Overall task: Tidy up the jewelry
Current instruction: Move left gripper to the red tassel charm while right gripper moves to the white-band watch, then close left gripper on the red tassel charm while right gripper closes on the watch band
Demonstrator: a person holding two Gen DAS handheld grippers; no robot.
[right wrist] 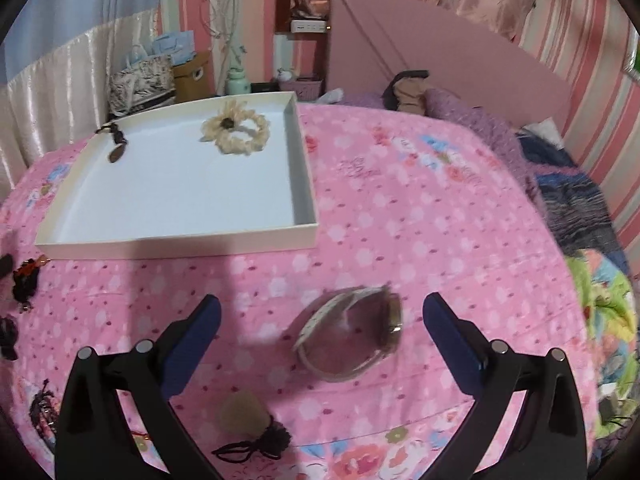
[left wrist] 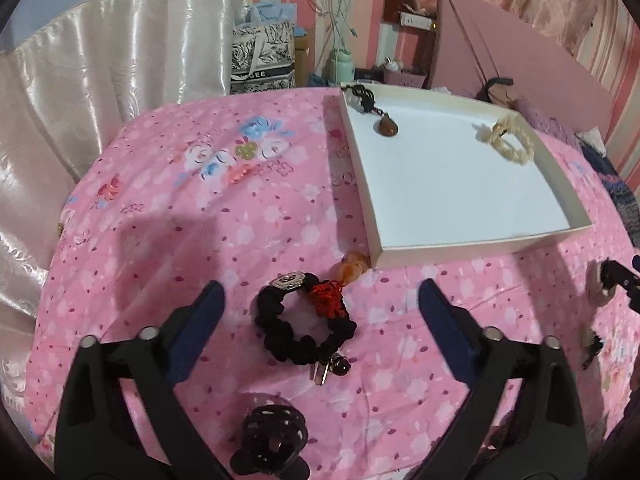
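Left gripper hangs spread wide over a black braided bracelet with red knot on the pink floral bedspread. Right gripper, likewise spread, flanks a pale beaded bangle. Beyond, a shallow white cardboard tray holds a brown stone pendant and cream scrunchie.

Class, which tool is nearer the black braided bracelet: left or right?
Left. The left tool straddles the black braided bracelet, open. The right tool is off to its right, over a watch.

Pink flowered bedsheet over bed; cream satin curtain at left; pink striped wall behind; pink headboard; purple blanket near it; cables hanging on wall
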